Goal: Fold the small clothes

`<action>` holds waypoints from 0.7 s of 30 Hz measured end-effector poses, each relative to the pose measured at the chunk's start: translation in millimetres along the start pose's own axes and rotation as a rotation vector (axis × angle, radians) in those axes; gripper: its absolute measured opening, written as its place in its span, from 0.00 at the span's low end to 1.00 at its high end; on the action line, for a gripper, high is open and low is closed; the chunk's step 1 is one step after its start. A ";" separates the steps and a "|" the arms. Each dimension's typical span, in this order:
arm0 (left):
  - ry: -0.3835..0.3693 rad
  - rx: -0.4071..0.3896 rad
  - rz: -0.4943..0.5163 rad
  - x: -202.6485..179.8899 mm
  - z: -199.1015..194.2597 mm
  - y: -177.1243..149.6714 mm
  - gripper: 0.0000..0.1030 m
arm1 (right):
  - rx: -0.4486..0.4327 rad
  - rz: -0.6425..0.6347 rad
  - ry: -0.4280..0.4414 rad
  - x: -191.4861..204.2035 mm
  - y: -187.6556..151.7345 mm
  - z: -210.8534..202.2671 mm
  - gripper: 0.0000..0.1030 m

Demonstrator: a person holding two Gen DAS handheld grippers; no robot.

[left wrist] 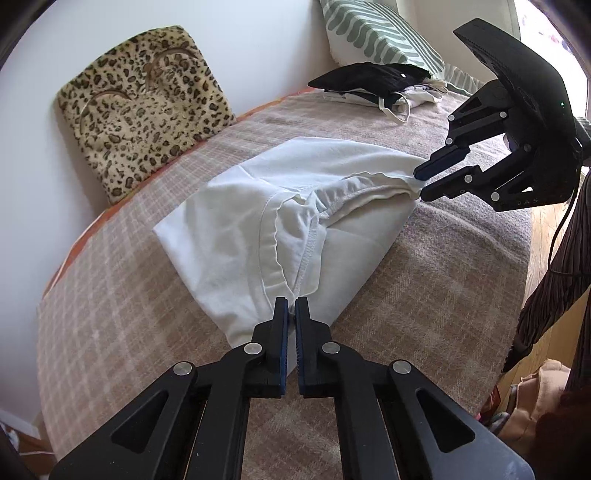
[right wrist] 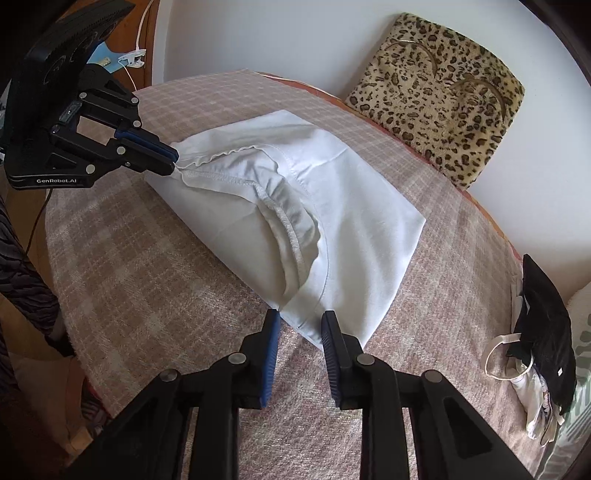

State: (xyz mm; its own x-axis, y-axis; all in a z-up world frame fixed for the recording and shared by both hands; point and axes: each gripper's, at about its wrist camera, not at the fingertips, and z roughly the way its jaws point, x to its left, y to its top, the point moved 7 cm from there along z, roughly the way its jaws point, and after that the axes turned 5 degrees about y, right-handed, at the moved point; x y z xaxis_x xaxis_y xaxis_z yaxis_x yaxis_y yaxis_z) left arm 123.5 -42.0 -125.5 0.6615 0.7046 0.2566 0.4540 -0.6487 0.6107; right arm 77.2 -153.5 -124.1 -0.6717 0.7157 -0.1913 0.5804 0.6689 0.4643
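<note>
A white garment (left wrist: pixel 280 206) lies partly folded in the middle of a checked beige blanket (left wrist: pixel 122 280), with its hems and seams bunched along the top layer. The left gripper (left wrist: pixel 291 306) is clenched on the garment's near edge, its blue-lined fingers pressed together with a pinch of white cloth rising between them. The right gripper (right wrist: pixel 299 321) sits at the garment's opposite corner. In its own view the fingers stand a little apart, either side of the cloth's point; seen from the left wrist camera they seem to close on the fabric tip, so whether they truly grip it is hard to say.

Beyond the garment, a leopard-print cushion (left wrist: pixel 144 107) leans against the white wall (left wrist: pixel 258 44). Farther along the blanket from the garment, a pile of clothes topped by a black piece (left wrist: pixel 369 79) rests near a green-patterned pillow (left wrist: pixel 376 33). A person's dark patterned sleeve (right wrist: pixel 26 273) shows off the blanket's edge, on the left gripper's side of the garment.
</note>
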 end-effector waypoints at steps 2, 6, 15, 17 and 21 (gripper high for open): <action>-0.005 -0.016 -0.023 6.5 -5.7 2.1 0.02 | -0.030 -0.006 -0.014 -1.3 4.1 -8.2 0.04; -0.020 -0.050 -0.072 19.3 -18.6 8.2 0.02 | -0.097 0.020 -0.053 -14.4 13.6 -29.0 0.02; -0.077 0.016 -0.026 -4.1 -2.0 -14.9 0.01 | -0.032 -0.029 -0.049 -7.0 -0.8 -15.3 0.01; -0.085 0.036 -0.010 -10.2 1.0 -20.6 0.01 | 0.004 -0.060 -0.047 2.6 -7.2 -6.7 0.01; -0.099 0.047 -0.022 -8.5 -1.9 -23.2 0.01 | 0.026 -0.069 -0.043 6.3 -12.1 -4.8 0.02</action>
State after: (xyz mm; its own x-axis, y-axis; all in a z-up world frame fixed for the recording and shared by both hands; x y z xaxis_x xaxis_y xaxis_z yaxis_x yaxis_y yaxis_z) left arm 106.2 -32.3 -140.4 0.7057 0.6886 0.1669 0.4952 -0.6477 0.5790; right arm 63.7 -158.0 -126.8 -0.6902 0.6756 -0.2593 0.5457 0.7212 0.4266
